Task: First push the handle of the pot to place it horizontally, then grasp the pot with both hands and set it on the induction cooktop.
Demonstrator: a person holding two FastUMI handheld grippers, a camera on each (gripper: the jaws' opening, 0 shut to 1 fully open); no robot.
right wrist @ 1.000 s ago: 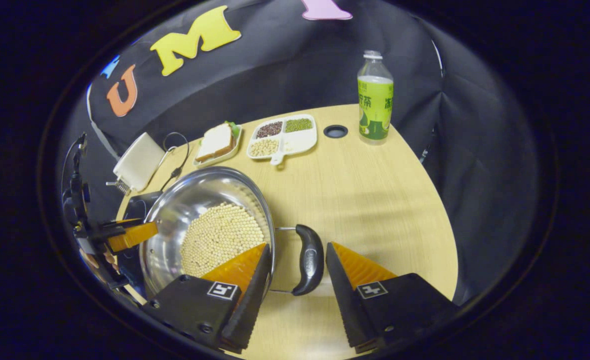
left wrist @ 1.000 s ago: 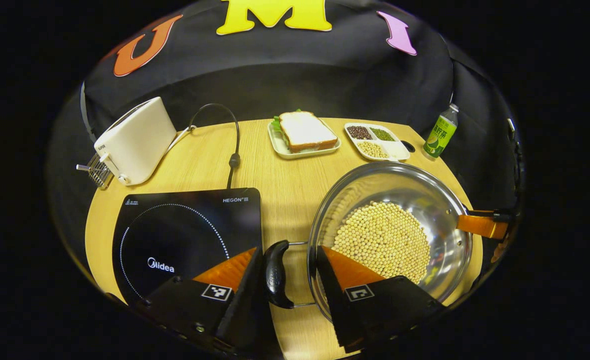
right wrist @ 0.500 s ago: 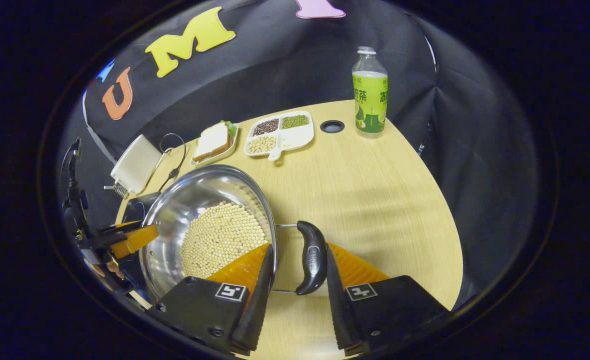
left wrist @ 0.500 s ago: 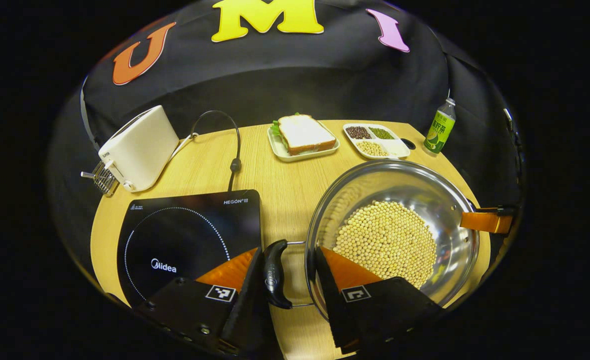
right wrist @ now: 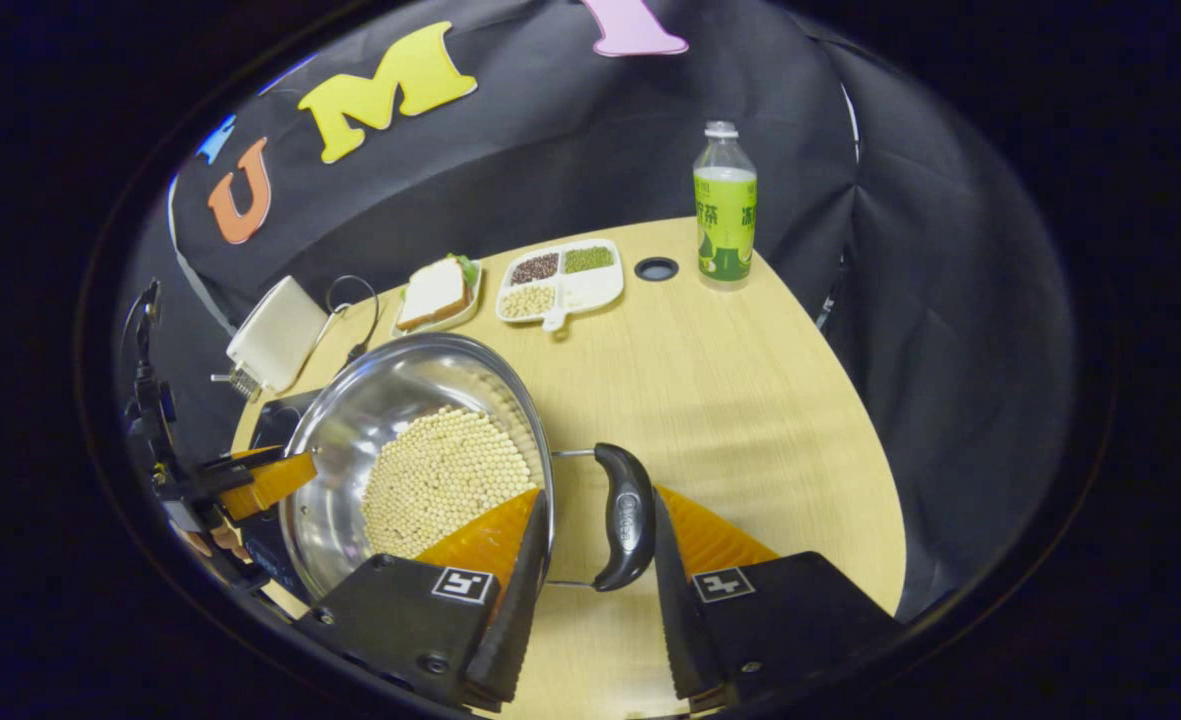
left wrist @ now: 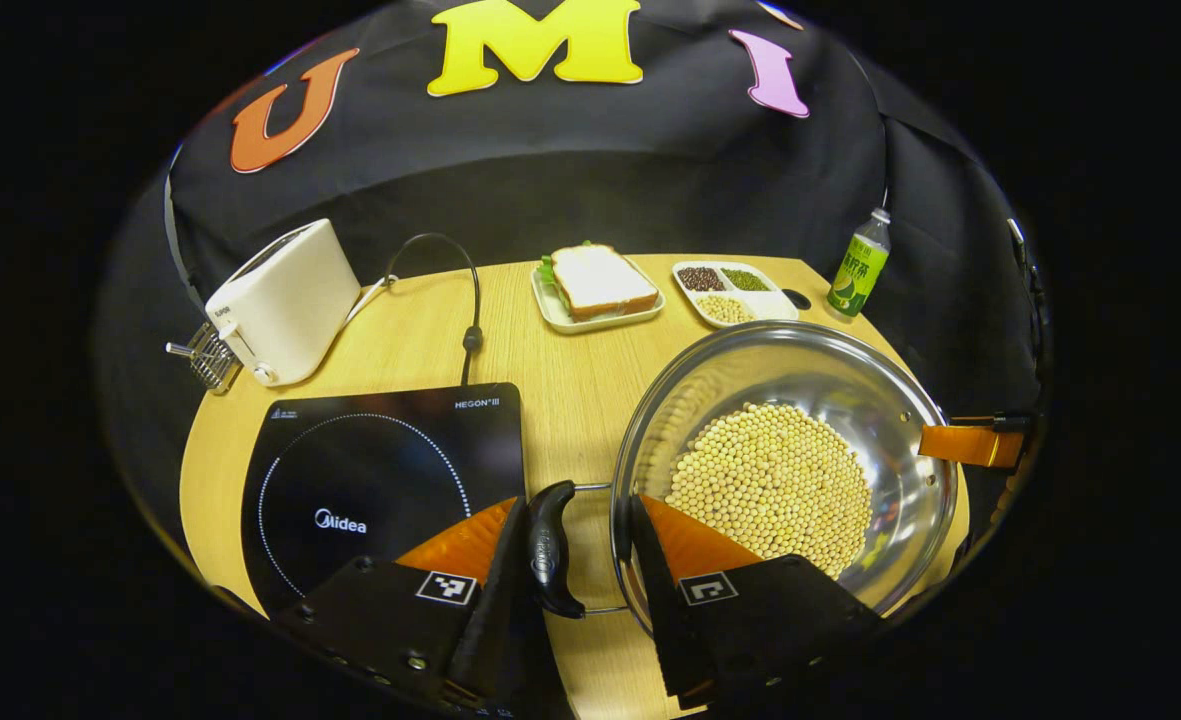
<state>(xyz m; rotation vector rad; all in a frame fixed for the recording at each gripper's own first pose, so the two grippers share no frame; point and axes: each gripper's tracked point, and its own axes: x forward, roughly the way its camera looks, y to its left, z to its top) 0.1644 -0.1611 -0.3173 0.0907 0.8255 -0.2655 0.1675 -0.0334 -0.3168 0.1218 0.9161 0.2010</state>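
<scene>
1. On the round wooden table, the shiny steel pot sits just beside the black induction cooktop. It is on the cooktop's right side and not on it yet. I cannot tell if the bottom of the pot touches the table.
2. Lots of small yellow beans lie in the pot. I think this makes it heavy, and the beans could roll if it tips.
3. Steel is hard and smooth, so it will not bend, but it may slip. The best places to hold are the two black handles, one on each side.
4. Both handles lie flat, so the push looks done.
5. The left gripper is closed down narrow around the left handle. One finger touches the outer side of the handle. The other is by the pot's rim. I cannot tell if they squeeze tight.
6. The right gripper is narrow in the same way around the right handle. I cannot tell how tight its hold is either.
7. I think the next job is to lift both sides evenly and carry the pot over to the cooktop.
8. White writing is printed on the cooktop. The green bottle at the back has a label with writing too.
</scene>
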